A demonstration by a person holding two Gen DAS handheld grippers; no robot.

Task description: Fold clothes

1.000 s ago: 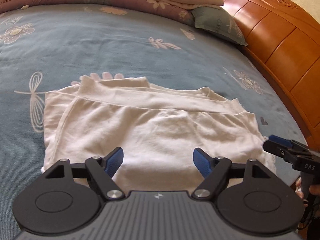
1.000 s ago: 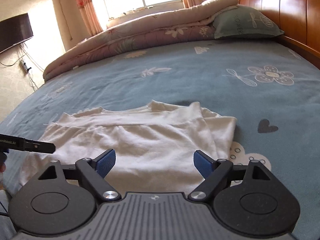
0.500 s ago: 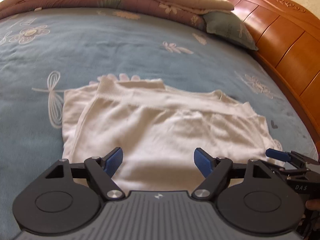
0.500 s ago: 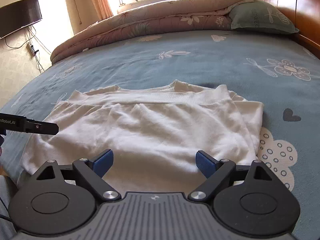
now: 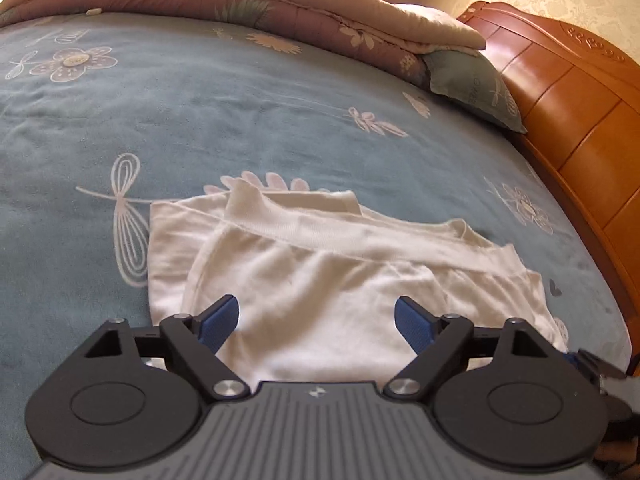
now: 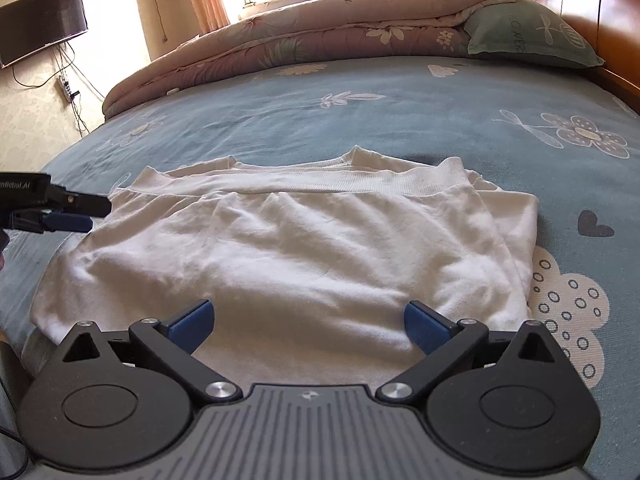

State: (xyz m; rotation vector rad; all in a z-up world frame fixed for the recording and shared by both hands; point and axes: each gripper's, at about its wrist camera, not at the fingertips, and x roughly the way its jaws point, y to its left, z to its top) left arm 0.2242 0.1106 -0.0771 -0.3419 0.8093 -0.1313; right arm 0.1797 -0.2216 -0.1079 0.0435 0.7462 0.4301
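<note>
Because the white garment [image 5: 320, 288] is already folded over on itself, it lies flat on the blue bed sheet [image 5: 200, 120], with its ribbed band across the far side and one layer peeking out past the other at the left and right edges. It sits near the front edge of the bed, likely so both tools can reach its near edge for one more fold (that is a guess).

On the left, the left gripper [image 5: 316, 322] hangs over the near part of the cloth. Its blue pads have just been spreading apart, and they stand wide with nothing pinched between them.

On the right, the right gripper [image 6: 307, 322] hangs over the near edge too. Its pads have also just been spreading and are very wide, holding nothing.
</note>
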